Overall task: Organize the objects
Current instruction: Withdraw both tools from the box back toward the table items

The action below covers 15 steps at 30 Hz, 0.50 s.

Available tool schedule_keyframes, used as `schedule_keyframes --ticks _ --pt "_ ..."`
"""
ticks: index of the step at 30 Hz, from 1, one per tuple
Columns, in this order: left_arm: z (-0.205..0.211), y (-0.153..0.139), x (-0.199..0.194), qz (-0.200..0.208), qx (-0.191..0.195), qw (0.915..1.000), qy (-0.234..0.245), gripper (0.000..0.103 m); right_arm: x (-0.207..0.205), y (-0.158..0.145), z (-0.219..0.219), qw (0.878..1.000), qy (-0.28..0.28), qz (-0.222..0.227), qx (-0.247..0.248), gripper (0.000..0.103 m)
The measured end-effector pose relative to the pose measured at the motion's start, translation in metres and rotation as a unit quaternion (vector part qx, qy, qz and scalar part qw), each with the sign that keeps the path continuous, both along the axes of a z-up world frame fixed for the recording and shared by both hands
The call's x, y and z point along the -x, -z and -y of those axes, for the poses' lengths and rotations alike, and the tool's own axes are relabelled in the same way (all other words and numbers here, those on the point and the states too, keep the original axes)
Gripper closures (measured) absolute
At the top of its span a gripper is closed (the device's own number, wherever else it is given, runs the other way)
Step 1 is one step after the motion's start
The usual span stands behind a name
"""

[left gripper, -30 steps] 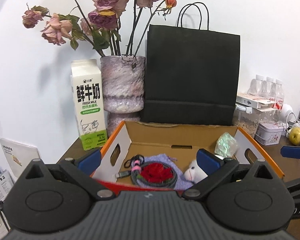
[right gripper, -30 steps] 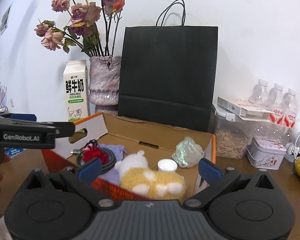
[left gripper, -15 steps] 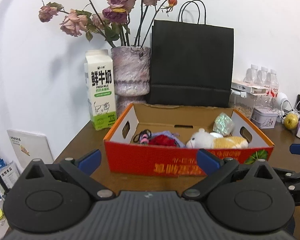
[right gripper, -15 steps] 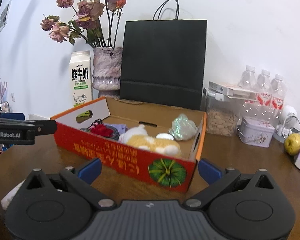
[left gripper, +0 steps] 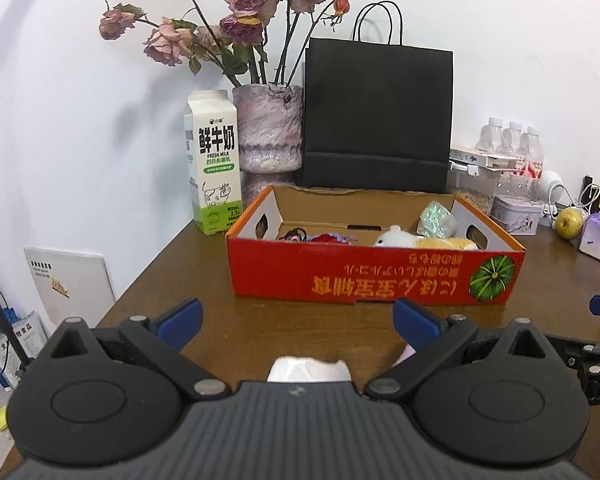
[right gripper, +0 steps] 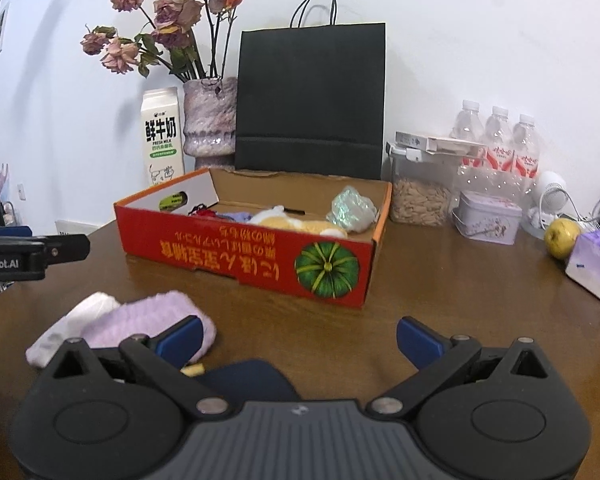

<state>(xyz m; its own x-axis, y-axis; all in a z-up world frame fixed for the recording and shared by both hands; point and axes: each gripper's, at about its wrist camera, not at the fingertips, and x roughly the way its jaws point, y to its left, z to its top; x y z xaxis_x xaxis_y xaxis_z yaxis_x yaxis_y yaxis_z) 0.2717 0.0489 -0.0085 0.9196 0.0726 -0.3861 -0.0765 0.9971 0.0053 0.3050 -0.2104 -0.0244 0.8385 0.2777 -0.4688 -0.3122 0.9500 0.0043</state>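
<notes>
A red cardboard box (left gripper: pixel 374 276) (right gripper: pixel 236 252) stands on the brown table. Inside lie a yellow-white plush toy (left gripper: pixel 424 241) (right gripper: pixel 296 224), a shiny green wad (left gripper: pixel 436 220) (right gripper: pixel 352 210), a red item with a cable (left gripper: pixel 324 237) and purple cloth. A lilac sock (right gripper: pixel 148 324) and a white sock (right gripper: pixel 72 324) lie on the table in front of the box, beside my right gripper's left finger. A dark blue item (right gripper: pixel 248 378) lies below my right gripper (right gripper: pixel 298 336), which is open and empty. My left gripper (left gripper: pixel 296 320) is open and empty; a white sock end (left gripper: pixel 308 368) shows under it.
At the back stand a milk carton (left gripper: pixel 214 168), a vase of dried roses (left gripper: pixel 268 132) and a black paper bag (left gripper: pixel 376 120). To the right are a seed jar (right gripper: pixel 420 196), water bottles (right gripper: pixel 500 140), a tin (right gripper: pixel 488 218), an apple (right gripper: pixel 562 232) and a purple pack (right gripper: pixel 596 264).
Both grippers have drawn back from over the box toward the table's front. The socks and the dark blue item have come into view.
</notes>
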Motion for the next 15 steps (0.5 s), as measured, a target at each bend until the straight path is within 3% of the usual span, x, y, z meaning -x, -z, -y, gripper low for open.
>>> schedule_keyframes --ticks 15 --pt "-0.008 0.008 0.028 -0.02 0.009 0.9998 -0.004 0.0 0.036 0.017 -0.002 1.0 0.0 -0.015 0.009 0.0"
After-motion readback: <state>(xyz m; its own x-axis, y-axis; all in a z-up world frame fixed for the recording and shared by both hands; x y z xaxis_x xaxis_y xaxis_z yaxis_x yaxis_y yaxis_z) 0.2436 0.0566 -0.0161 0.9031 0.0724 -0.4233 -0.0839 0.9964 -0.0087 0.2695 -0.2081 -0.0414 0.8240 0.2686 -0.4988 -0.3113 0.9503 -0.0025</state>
